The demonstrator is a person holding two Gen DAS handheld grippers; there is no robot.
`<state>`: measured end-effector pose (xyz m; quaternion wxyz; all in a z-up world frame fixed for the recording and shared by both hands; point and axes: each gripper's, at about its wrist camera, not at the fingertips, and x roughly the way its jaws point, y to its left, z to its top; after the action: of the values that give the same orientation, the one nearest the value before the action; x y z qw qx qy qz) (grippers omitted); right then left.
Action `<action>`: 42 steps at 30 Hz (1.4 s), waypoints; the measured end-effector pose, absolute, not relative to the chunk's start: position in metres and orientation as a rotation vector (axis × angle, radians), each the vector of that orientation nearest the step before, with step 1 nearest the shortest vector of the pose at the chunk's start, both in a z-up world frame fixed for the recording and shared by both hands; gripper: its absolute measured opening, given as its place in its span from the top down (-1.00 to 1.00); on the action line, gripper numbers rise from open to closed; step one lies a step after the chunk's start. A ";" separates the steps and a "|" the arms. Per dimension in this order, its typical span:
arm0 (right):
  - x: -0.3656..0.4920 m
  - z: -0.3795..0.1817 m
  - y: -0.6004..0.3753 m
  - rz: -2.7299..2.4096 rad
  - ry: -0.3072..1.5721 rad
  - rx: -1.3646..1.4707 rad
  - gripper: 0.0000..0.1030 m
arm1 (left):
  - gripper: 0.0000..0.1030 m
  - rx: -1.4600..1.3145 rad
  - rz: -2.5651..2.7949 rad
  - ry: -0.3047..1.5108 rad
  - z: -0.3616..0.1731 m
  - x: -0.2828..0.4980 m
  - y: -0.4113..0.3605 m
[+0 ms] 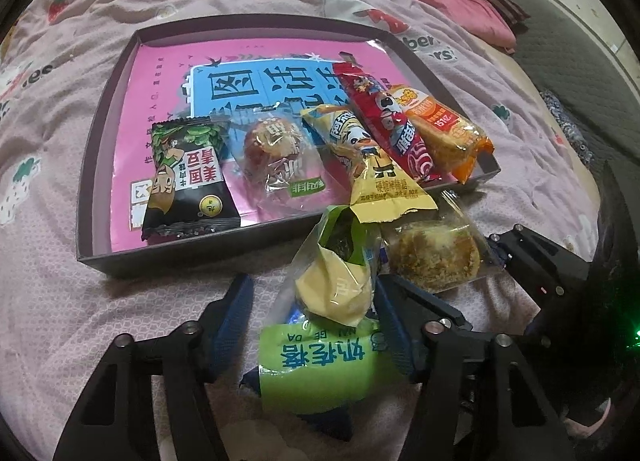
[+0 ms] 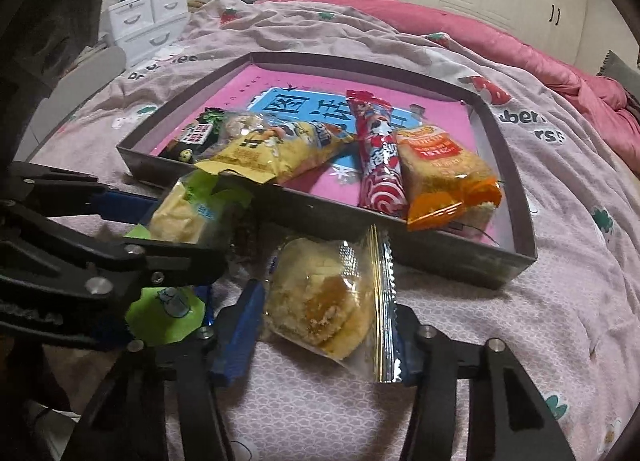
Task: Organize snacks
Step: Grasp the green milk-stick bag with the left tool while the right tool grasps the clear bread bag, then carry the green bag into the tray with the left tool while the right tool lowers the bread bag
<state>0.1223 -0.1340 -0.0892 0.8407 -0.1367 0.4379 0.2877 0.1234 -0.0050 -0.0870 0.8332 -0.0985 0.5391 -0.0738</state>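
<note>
Two wrapped snacks remain on the bed (image 2: pixel 460 341) just outside the dark shallow tray (image 2: pixel 448 257), each now framed by a hand-held gripper. Five others already lie inside the tray on its pink printed liner (image 1: pixel 168 73): a black packet of green peas (image 1: pixel 188 177), a clear-wrapped round pastry (image 1: pixel 276 153), a yellow panda-print packet (image 1: pixel 360 157) whose end overhangs the near wall, a red candy stick (image 1: pixel 388 125) and an orange-wrapped cake bar (image 1: pixel 448 129).

On the left, the left hand-held gripper (image 1: pixel 316 309) has a green-and-clear packet holding a pale yellow cake (image 1: pixel 336 289) between its blue pads; its right pad lies against the wrapper, while the left pad appears to stand a little clear, so the hold looks incomplete. To the right, the right hand-held gripper (image 2: pixel 326 321) brackets a clear-wrapped crumbly pastry (image 2: pixel 320 297), both pads at the wrapper's edges, seemingly nipping it, though the crinkled film makes firm contact hard to confirm.

Judging by the layout, the step in hand is the pick-up of these last two items. The next move would call for firm purchase on the slippery film, a lift high enough to clear the tray's near wall, and placement on bare liner without disturbing the overhanging yellow packet.
</note>
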 end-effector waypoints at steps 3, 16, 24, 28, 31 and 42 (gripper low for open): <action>0.123 -0.088 -0.134 0.625 0.929 -0.274 0.16 | 0.00 -0.212 -0.177 1.136 -0.086 0.124 -0.007; 0.124 -0.070 -0.154 0.684 0.933 -0.121 0.37 | 0.23 -0.209 -0.198 1.101 -0.075 0.116 -0.006; 0.120 -0.050 -0.176 0.648 0.895 -0.057 0.37 | 0.23 -0.215 -0.189 1.089 -0.062 0.101 0.003; 0.118 -0.046 -0.178 0.639 0.874 -0.056 0.37 | 0.24 -0.223 -0.173 1.066 -0.052 0.098 0.010; 0.115 -0.043 -0.178 0.639 0.865 -0.056 0.37 | 0.24 -0.227 -0.159 1.052 -0.046 0.094 0.015; 0.106 -0.020 -0.182 0.644 0.787 -0.045 0.37 | 0.23 -0.220 -0.118 0.992 -0.023 0.085 0.026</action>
<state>0.1065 -0.1817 -0.0204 0.8733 -0.0215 0.3769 0.3081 0.0849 0.0256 -0.0234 0.8720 -0.1052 0.4747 -0.0564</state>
